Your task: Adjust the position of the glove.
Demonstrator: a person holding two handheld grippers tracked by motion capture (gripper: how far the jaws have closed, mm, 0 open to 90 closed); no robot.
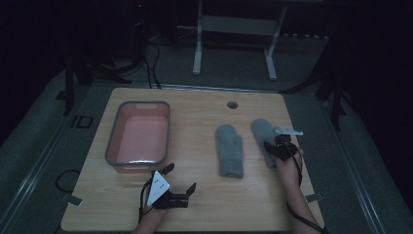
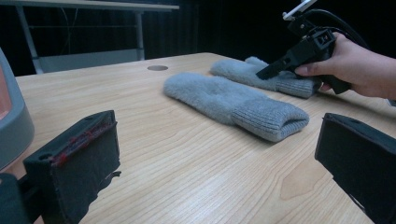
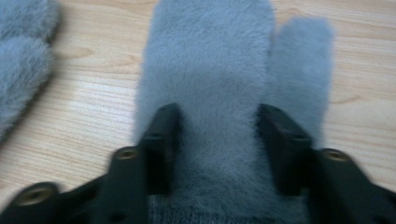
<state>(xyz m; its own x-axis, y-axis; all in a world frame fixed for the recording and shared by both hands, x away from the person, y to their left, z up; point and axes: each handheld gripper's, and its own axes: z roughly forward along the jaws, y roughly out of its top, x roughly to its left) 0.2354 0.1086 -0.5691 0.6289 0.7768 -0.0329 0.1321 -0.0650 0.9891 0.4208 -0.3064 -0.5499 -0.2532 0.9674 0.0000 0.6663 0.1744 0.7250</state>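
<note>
Right gripper (image 3: pixel 217 135) view shows spread jaws pressed onto right grey mitten (image 3: pixel 210 70), cuff cut off; left gripper (image 1: pixel 180 178) wide open, empty, below pink tub (image 1: pixel 139 134).

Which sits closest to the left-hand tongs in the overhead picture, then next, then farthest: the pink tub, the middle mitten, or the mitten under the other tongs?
From the left tongs at the table's near edge:
1. Pink tub, just beyond them, to the left.
2. Middle mitten, to the right; nearly as near as the tub.
3. Right-hand mitten, farthest right, under the right tongs.
</note>
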